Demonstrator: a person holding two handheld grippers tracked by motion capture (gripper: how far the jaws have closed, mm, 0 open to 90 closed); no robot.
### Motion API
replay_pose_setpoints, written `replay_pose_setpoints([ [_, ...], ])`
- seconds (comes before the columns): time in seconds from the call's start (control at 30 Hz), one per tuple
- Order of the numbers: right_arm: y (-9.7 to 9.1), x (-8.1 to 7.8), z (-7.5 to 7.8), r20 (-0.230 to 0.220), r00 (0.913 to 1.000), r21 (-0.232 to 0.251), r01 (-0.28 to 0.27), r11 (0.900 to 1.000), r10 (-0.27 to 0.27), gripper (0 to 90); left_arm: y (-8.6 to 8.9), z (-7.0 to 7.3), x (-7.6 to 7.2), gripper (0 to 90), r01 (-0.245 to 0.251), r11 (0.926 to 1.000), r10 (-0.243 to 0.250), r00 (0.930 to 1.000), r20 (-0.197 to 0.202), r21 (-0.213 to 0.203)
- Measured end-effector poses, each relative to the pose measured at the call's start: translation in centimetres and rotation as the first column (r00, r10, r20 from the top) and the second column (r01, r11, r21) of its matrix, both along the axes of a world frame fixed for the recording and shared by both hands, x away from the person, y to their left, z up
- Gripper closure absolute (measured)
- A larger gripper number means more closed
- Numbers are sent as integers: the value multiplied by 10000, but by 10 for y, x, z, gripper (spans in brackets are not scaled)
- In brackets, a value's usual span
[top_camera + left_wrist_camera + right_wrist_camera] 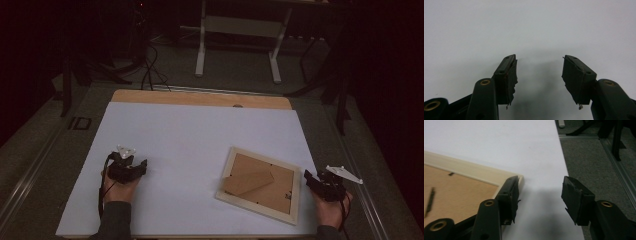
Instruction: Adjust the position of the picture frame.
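Our right gripper (306,176) has its two black jaws spread wide, with nothing between them. It sits at the right edge of the white table (190,135), just beside the picture frame (260,184). In the right gripper view, one jaw hangs over the pale wood corner of the frame, and we cannot tell if it touches. The frame lies face down and a bit turned, near the front right part of the table. We see its brown back board with a folded stand (247,182) and small dark clips. Our left gripper (145,165) is far off on the left side of the table. Its jaws are spread too, and in the left gripper view we see bare white table between them. We think we are at the start, just about to take hold of the frame. Next, we think the right gripper needs to slide its jaws around the frame's edge and squeeze. The frame lies flat, so getting a jaw under the rim may be hard. We can read no words or labels anywhere.
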State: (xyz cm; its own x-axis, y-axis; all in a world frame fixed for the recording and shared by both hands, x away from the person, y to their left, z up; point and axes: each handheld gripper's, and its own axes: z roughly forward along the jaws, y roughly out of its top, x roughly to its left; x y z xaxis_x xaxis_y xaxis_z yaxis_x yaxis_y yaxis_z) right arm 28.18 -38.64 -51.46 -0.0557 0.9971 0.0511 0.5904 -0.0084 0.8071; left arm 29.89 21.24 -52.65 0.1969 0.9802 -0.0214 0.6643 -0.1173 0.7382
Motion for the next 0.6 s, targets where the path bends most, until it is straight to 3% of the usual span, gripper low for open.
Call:
replay_pose_setpoints([
  [0.27,8,-3,6,-61,9984,-31,-555,9985,555,504,1,6,-3,475,50,9985,-45,9999,92,-544],
  [0.47,8,-4,5,-174,9974,14,-693,9976,693,531,-1,8,-4,511,278,9976,-270,9995,135,-638],
  [0.6,7,-6,5,-284,9949,233,-961,9951,967,658,-4,9,-4,523,530,9965,-528,9986,50,-641],
])
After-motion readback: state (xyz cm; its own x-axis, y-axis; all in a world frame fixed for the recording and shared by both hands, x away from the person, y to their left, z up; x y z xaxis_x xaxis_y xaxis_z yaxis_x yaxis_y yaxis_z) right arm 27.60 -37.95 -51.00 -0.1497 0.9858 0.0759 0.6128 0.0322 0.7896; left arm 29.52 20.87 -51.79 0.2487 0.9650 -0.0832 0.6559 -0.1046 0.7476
